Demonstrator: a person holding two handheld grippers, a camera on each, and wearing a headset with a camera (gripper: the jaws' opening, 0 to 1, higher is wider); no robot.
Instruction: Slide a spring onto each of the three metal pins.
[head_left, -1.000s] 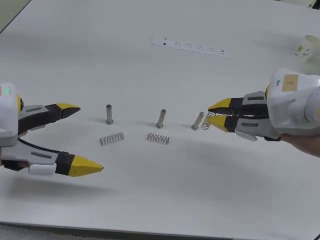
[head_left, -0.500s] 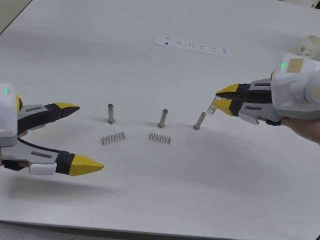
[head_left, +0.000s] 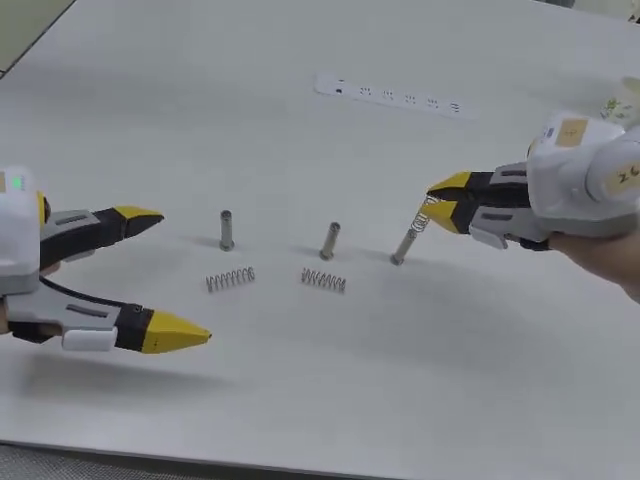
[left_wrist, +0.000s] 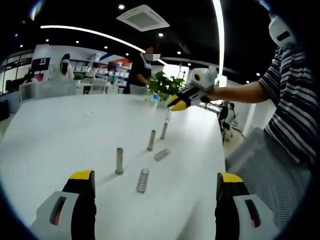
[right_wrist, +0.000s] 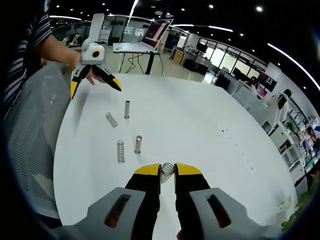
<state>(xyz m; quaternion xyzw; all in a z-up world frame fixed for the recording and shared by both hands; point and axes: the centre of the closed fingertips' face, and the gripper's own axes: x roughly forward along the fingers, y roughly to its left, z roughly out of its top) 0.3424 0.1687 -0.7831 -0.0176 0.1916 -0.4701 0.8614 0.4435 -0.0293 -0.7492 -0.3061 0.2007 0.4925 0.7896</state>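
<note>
- Right gripper (head_left: 433, 202) at 3 o'clock of the pin row in the head view; jaws clamped on one spring (head_left: 421, 221), with the coil pinched between the yellow tips.
- Held spring off the table (head_left: 300, 400), tilted, with its lower end at the top of the right pin (head_left: 404, 246). Threaded over the tip or only touching it: cannot tell.
- Right pin leaning, top toward 1 o'clock, base on the white table.
- Middle pin (head_left: 329, 240) and left pin (head_left: 226, 229) upright, bare, and well apart from each other.
- Second spring (head_left: 323, 281) flat on the table at 6 o'clock of the middle pin, near its base but not touching.
- Third spring (head_left: 230, 279) flat on the table at 6 o'clock of the left pin, likewise apart from it.
- Left gripper (head_left: 175, 275) at 9 o'clock of the row, near the left pin but clear of it; jaws spread wide, nothing between them.
- Power strip (head_left: 388, 94) at 12 o'clock, on the far side of the table, well apart from the pins.
- Striped sleeve (left_wrist: 292, 85) at 3 o'clock in the left gripper view, with a bare forearm running from it to the right gripper.
</note>
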